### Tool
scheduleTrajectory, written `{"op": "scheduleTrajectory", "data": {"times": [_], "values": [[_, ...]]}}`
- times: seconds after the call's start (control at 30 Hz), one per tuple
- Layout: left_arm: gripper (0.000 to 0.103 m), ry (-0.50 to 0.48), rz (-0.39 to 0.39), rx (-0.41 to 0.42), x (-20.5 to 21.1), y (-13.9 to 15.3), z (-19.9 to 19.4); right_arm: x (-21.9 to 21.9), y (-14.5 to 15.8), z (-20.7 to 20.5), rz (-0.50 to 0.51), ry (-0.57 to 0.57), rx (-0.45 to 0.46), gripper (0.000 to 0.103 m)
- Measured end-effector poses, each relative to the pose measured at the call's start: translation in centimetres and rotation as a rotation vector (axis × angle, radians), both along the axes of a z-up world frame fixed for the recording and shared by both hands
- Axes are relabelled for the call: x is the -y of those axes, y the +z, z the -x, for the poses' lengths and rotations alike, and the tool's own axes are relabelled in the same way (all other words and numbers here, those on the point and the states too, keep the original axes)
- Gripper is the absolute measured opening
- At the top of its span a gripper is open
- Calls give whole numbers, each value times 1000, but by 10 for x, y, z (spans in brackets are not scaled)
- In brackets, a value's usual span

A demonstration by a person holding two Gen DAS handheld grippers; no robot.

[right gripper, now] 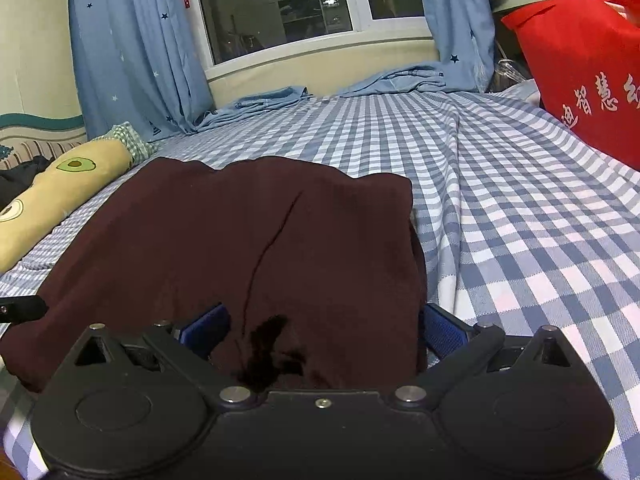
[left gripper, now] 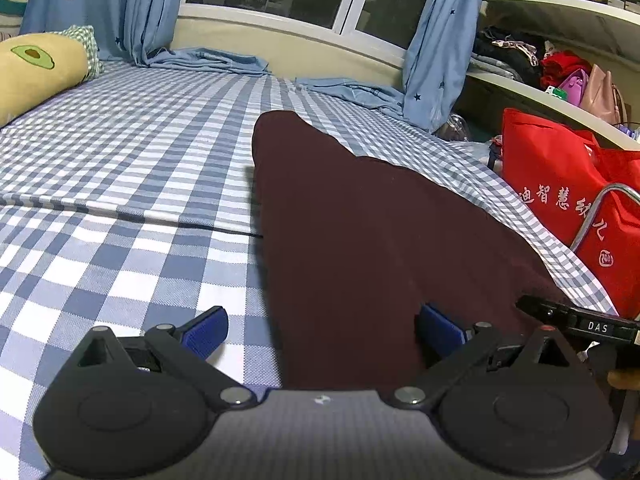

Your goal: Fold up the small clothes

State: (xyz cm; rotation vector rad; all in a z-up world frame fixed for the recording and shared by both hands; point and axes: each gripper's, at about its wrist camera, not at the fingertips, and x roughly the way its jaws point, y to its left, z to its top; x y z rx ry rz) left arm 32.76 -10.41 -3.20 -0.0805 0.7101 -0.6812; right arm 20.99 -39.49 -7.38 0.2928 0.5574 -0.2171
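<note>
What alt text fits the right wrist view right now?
A dark maroon garment lies on a blue-and-white checked bedsheet, its near edge bunched between the open blue pads of the right gripper. Behind are an avocado-print pillow, blue curtains and a red bag.

A dark maroon garment of soft, matte knit fabric (left gripper: 372, 240) lies spread flat on the bed. In the left wrist view it fills the lower middle and runs up toward twelve o'clock, narrowing to a rounded corner at its far end; its left edge is straight, its right edge slants toward four o'clock. In the right wrist view the maroon garment (right gripper: 248, 248) spreads broadly from nine o'clock across the centre, with a long crease down its middle, a squared far-right corner, and bunched, shadowed folds at six o'clock.
</note>
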Motion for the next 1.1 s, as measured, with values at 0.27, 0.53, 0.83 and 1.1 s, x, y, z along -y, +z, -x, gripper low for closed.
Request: {"op": "scheduleTrajectory", "data": {"times": [0.27, 0.53, 0.83, 1.1], "values": [[102, -17, 0, -8, -4, -4, 2, 1, -4, 8, -12, -5, 28, 103], [102, -43, 16, -16, -5, 1, -4, 9, 9, 8, -20, 45, 52, 103], [102, -50, 32, -68, 1, 14, -36, 39, 25, -25, -57, 124, 45, 103], [102, -97, -8, -107, 12, 3, -56, 53, 30, -32, -5, 256, 42, 102]]}}
